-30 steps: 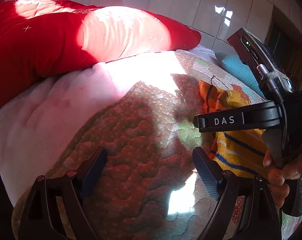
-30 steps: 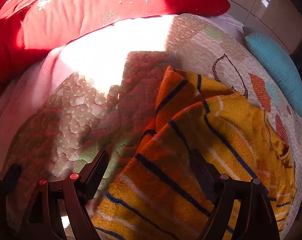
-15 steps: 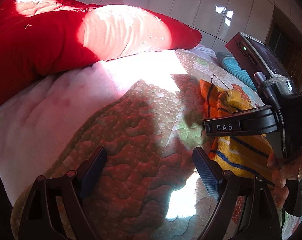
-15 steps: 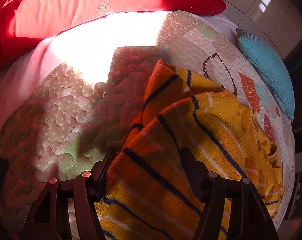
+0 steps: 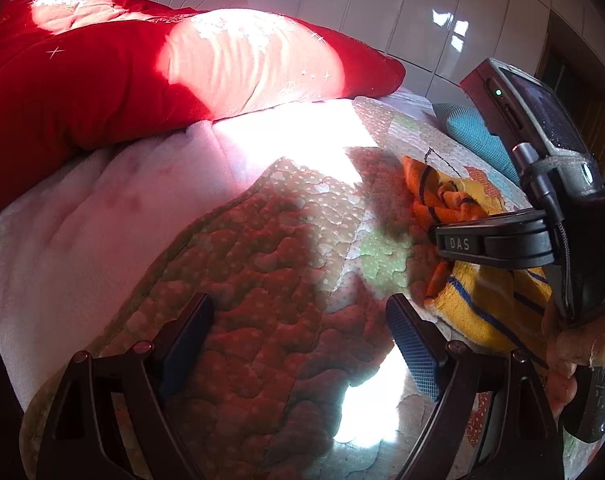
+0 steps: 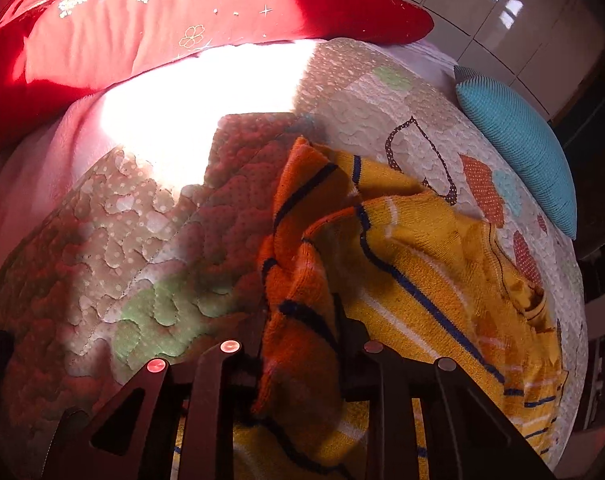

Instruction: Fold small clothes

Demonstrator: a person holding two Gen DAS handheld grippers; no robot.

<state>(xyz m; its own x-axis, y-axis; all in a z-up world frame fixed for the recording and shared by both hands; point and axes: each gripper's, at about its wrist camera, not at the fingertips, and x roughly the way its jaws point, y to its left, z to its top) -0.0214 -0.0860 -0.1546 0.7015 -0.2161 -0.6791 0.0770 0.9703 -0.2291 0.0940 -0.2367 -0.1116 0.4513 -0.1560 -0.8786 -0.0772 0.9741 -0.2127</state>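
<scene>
A yellow-orange knit sweater [image 6: 422,272] with dark blue stripes lies rumpled on the patterned quilt [image 6: 142,240]. My right gripper [image 6: 302,320] is closing on an orange fold of it, and the cloth is bunched and pinched between the pads. In the left wrist view the same sweater [image 5: 486,304] lies at the right under the right gripper's body [image 5: 502,240], which a person's hand [image 5: 574,344] holds. My left gripper [image 5: 298,308] stands open above bare quilt [image 5: 262,260], left of the sweater, with nothing between its fingers.
Red pillows [image 5: 102,80] lie along the far side of the bed, with a pale pink blanket [image 5: 82,220] in front of them. A teal cushion [image 6: 518,140] rests at the far right edge. Glossy white panels stand behind the bed.
The right gripper's jaws have come together from wide apart onto a fold of the sweater, bunching the cloth up. The left gripper has stayed where it was.
</scene>
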